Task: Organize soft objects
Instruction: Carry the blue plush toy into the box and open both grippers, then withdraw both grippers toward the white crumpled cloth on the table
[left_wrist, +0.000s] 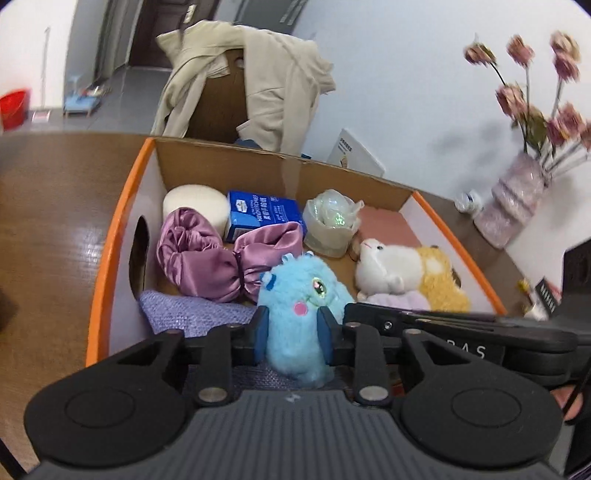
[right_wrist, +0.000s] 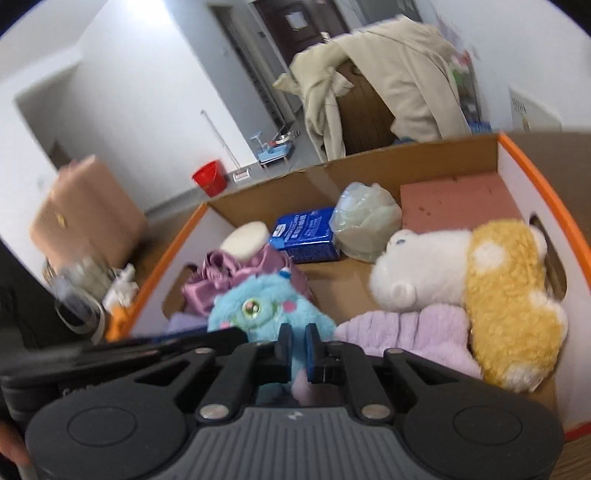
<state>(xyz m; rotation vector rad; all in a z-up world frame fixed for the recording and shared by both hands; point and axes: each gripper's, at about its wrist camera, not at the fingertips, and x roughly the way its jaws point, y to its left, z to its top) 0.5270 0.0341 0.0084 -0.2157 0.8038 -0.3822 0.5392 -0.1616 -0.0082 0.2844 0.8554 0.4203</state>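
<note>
A fluffy blue plush toy (left_wrist: 295, 284) stands upright just above the near end of an orange-rimmed cardboard box (left_wrist: 122, 206). My left gripper (left_wrist: 293, 317) is shut on its body, one pad at each side. My right gripper (right_wrist: 298, 341) comes in from the right, almost fully closed, and pinches a tuft at the blue plush toy's (right_wrist: 258, 310) lower edge. Inside the box lie a purple satin bonnet (left_wrist: 207, 258), a white sponge (left_wrist: 195, 206), a blue tissue pack (left_wrist: 262, 214), a bagged bundle (left_wrist: 330, 221), a white-and-yellow plush (left_wrist: 406, 273) and a lilac cloth (left_wrist: 192, 314).
The box sits on a brown wooden table (left_wrist: 55, 221). A vase of pink flowers (left_wrist: 513, 206) stands at the right by the wall. A chair draped with a beige coat (left_wrist: 251, 85) is behind the box. A pink foam slab (right_wrist: 454, 206) fills the box's far right corner.
</note>
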